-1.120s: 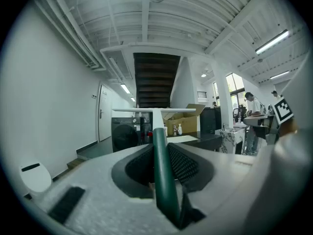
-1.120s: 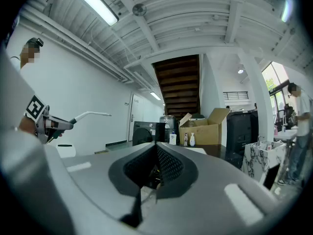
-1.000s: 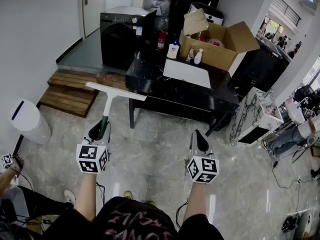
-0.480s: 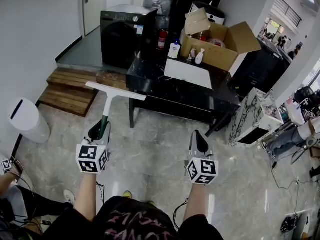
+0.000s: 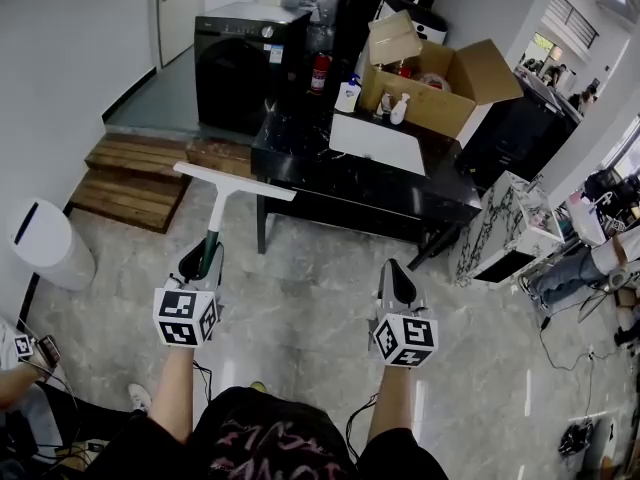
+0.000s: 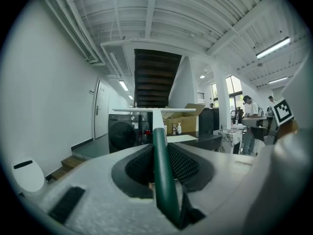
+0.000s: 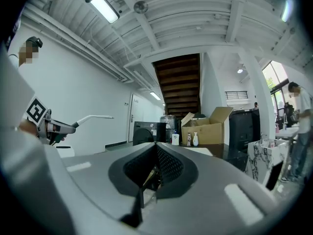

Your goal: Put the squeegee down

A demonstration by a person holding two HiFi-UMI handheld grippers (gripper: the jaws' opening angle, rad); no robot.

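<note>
The squeegee has a green handle and a long white blade. It points away from me toward the black table, its blade hanging in the air short of the table's left end. My left gripper is shut on the green handle; the blade shows far ahead of the jaws. At the right, my right gripper is held at about the same height over the floor, its jaws shut with nothing between them. From the right gripper view the squeegee shows at the left.
On the table lie a white sheet, an open cardboard box and bottles. A black washing machine stands behind it. Wooden steps and a white bin are at the left, a marble-patterned cabinet at the right.
I have moved a little toward the table with both grippers carried along. The left grip on the squeegee is unchanged and the right jaws stay shut.
</note>
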